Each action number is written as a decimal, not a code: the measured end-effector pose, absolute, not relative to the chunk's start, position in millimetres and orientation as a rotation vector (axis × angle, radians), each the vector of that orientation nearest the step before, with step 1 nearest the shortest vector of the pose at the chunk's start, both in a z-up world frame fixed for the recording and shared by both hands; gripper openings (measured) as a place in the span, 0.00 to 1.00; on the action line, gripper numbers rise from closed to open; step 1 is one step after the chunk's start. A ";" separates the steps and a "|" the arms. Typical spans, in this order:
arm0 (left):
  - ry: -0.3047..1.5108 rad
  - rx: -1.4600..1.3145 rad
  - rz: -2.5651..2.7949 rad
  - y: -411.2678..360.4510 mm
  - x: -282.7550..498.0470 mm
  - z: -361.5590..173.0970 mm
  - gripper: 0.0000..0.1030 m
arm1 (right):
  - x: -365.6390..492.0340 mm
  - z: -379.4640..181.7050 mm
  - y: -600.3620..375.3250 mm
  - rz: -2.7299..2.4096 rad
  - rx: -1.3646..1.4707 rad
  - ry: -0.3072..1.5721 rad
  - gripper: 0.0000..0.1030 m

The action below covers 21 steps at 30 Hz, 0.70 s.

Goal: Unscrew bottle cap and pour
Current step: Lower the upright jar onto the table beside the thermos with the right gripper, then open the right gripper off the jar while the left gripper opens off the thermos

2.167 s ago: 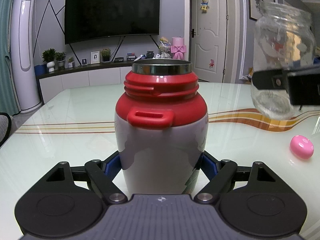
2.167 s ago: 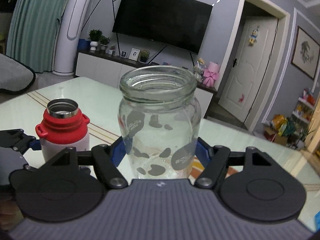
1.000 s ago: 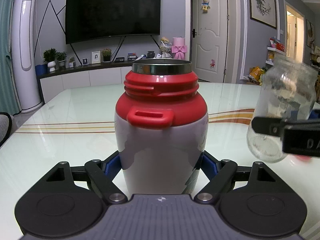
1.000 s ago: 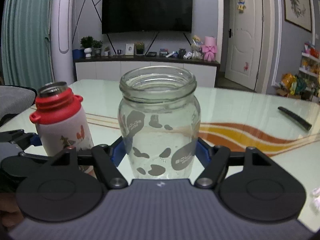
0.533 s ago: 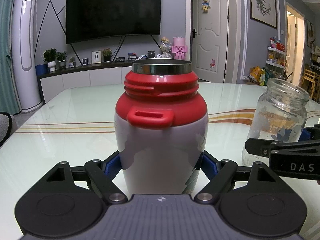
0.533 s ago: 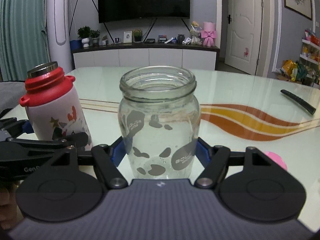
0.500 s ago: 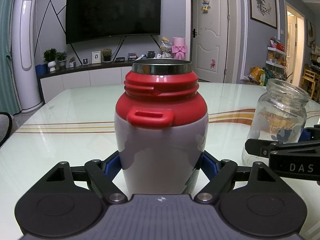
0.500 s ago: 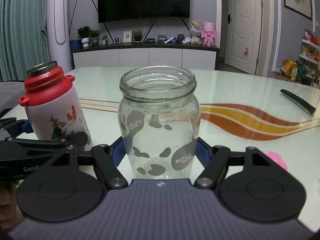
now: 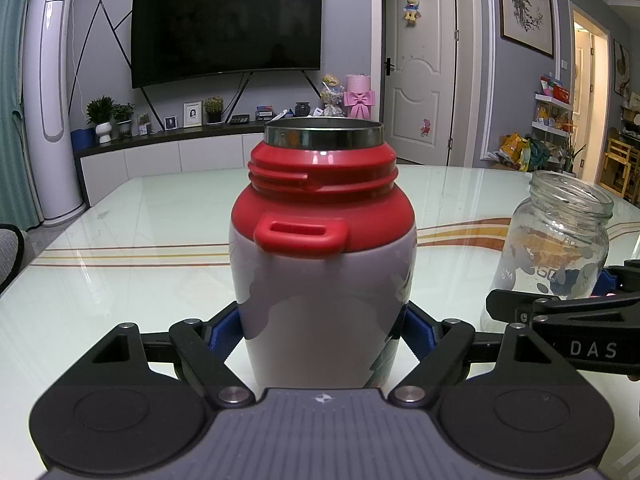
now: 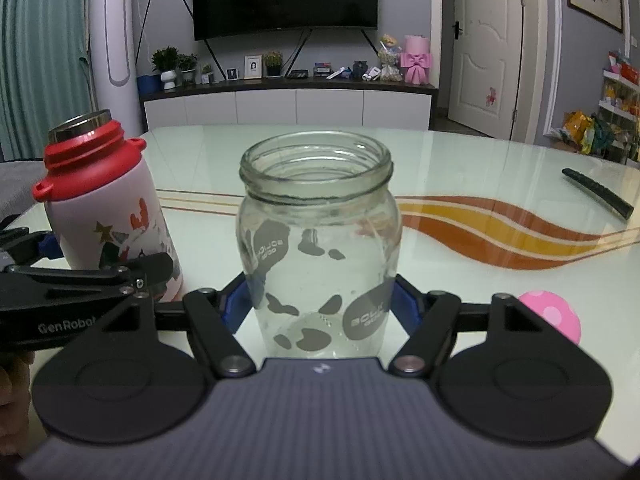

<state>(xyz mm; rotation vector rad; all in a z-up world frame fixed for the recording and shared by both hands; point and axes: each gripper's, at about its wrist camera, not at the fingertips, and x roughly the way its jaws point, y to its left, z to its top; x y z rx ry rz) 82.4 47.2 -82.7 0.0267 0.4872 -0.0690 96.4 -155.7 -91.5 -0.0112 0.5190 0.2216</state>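
My left gripper (image 9: 322,328) is shut on a white flask with a red collar (image 9: 322,264). The flask stands upright on the glass table, its steel mouth uncapped. It also shows in the right wrist view (image 10: 108,216), at the left. My right gripper (image 10: 320,304) is shut on a clear glass jar with grey cow spots (image 10: 320,248). The jar is upright, lidless and low over or on the table. It shows at the right of the left wrist view (image 9: 556,248). A pink mushroom-shaped cap (image 10: 550,314) lies on the table right of the jar.
The glass table (image 9: 140,240) has orange and brown curved stripes. A black remote (image 10: 598,192) lies at the far right. A TV wall, cabinet and door stand behind the table.
My right gripper has brought the jar down from a raised, tilted position to upright beside the flask. The left gripper and flask have not moved.
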 end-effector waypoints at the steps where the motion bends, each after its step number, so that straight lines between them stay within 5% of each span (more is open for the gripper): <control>1: 0.487 0.027 -0.069 47.3 82.4 -82.3 0.81 | 96.0 -91.8 -156.2 0.222 -0.008 0.519 0.69; 21: 0.499 0.005 -0.053 48.2 85.5 -80.2 0.88 | 91.2 -85.5 -157.7 0.209 0.023 0.512 0.81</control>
